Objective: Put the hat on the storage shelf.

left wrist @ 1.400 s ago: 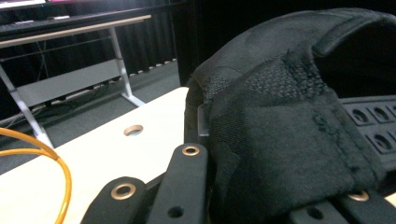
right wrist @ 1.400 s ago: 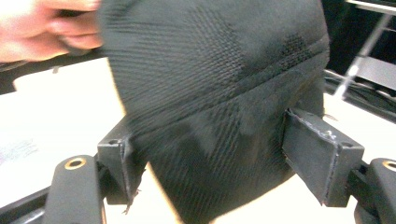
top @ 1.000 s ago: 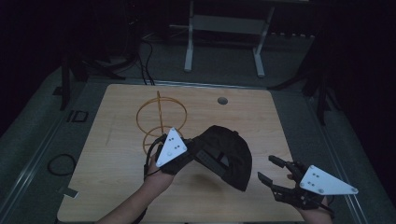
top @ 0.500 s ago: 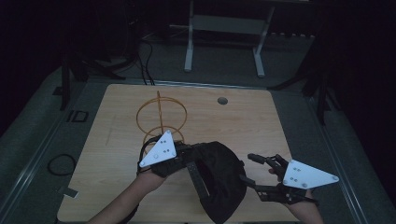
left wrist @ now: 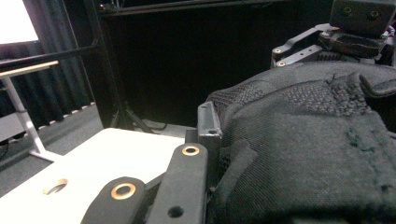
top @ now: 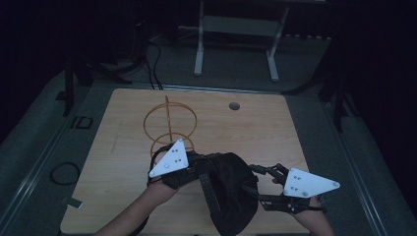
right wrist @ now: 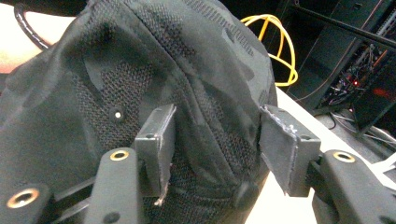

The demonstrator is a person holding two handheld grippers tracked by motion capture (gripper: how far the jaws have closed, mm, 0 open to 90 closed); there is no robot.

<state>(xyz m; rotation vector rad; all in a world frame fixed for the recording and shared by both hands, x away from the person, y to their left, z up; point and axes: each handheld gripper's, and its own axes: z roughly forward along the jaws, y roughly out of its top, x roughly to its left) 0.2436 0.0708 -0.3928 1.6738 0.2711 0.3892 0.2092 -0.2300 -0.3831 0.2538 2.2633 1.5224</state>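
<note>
A black cap (top: 228, 194) hangs over the table's near edge, its mesh crown close up in the left gripper view (left wrist: 308, 140) and in the right gripper view (right wrist: 140, 74). My left gripper (top: 202, 172) is shut on the cap's left side, one jaw pressed into the fabric (left wrist: 208, 128). My right gripper (top: 255, 183) comes in from the right. Its jaws have just been closing and now straddle the crown (right wrist: 212, 135). The fabric lies between the pads (right wrist: 158, 135) but keeps its round shape, unpinched.
A yellow wire stand (top: 167, 123) of rings on an upright rod rises just behind the left gripper, also seen past the cap (right wrist: 275, 42). The wooden table (top: 255, 128) has a round cable hole (top: 234, 105). Metal frame legs and cables stand on the floor beyond.
My right gripper moved left up to the cap, and its jaws narrowed around the crown. The cap swung nearer to the person and hangs lower. The left gripper kept its hold.
</note>
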